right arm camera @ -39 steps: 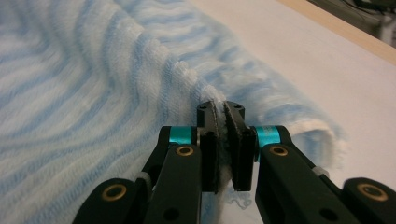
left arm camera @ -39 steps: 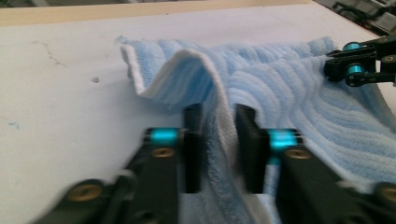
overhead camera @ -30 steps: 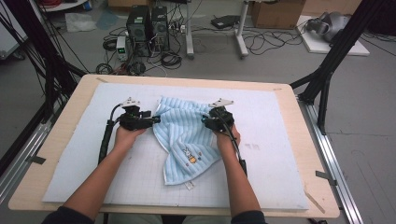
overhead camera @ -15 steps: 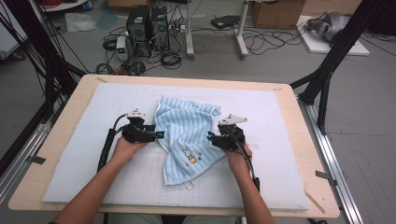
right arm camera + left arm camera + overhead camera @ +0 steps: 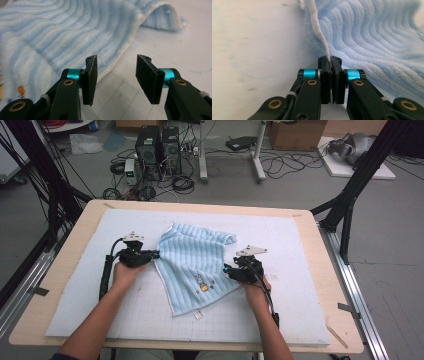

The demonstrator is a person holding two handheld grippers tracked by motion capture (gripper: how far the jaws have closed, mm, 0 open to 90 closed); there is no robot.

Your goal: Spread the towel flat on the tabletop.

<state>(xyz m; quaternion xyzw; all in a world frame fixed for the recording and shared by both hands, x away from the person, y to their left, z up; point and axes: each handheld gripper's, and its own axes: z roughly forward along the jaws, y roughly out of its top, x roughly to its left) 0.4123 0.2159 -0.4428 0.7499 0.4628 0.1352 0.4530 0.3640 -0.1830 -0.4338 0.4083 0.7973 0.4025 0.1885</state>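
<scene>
My left gripper [image 5: 331, 65] had its jaws pressed together on the white hem of the towel [image 5: 196, 262], the edge running up out of the pinch in the left gripper view. My right gripper [image 5: 117, 80] stood with its jaws wide apart and nothing between them, the towel's right edge lying just beside the one jaw on the gridded mat [image 5: 300, 245]. From the high view the left gripper [image 5: 150, 254] sat at the towel's left edge and the right gripper [image 5: 228, 270] at its right edge, lower down. The towel lay skewed near the middle of the mat, mostly spread, its far right corner curled over and its near corner pointing towards me, a small tag beside it. I judged the work about half done: one side was gripped, the other was not yet taken, and the cloth had not yet been squared or folded on the worktop [image 5: 320, 227].
</scene>
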